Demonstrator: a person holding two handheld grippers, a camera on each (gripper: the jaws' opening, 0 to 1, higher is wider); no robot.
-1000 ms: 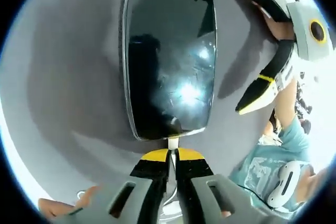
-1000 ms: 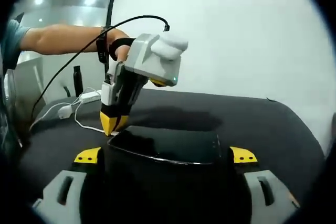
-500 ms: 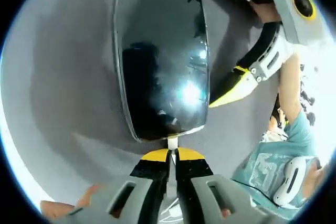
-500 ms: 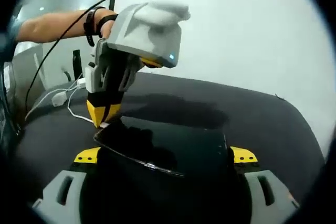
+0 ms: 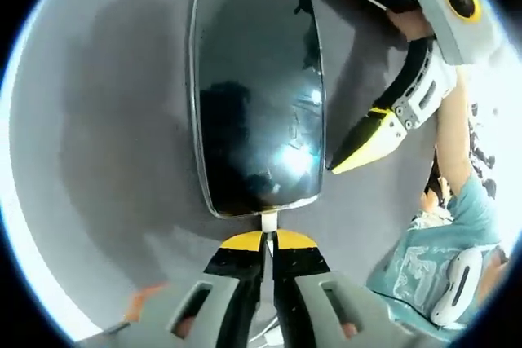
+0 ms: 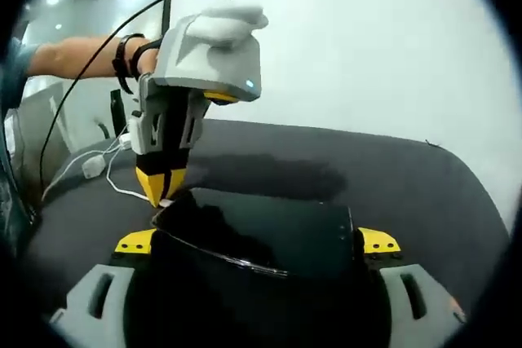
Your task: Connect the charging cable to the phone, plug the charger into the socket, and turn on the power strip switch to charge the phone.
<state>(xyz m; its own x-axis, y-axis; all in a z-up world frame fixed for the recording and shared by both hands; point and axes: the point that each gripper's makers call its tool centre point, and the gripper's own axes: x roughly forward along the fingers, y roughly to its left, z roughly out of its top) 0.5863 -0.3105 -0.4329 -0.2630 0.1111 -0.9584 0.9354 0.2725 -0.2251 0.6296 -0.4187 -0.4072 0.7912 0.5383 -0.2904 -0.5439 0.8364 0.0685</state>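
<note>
A black phone [image 5: 257,95] lies lengthwise ahead of my left gripper [image 5: 268,238], which is shut on the small white cable plug [image 5: 268,222]. The plug's tip touches the middle of the phone's near short edge. In the right gripper view the phone [image 6: 261,230] spans the gap between the yellow-tipped jaws of my right gripper [image 6: 257,242], which is shut on it. The left gripper [image 6: 163,189] stands upright at the phone's far left corner. The right gripper [image 5: 367,140] reaches in from the upper right, flanking the phone. The white cable [image 6: 122,191] trails left.
A dark grey table [image 6: 367,177] carries everything, with a white wall behind. A white charger block [image 6: 94,167] and more white cable lie at the table's far left. A person's arm [image 6: 73,55] and a teal shirt [image 5: 424,258] are in view.
The phone has tilted up a little between the right gripper's jaws. The left gripper has come more upright at the phone's end, with the plug still at the phone's edge.
</note>
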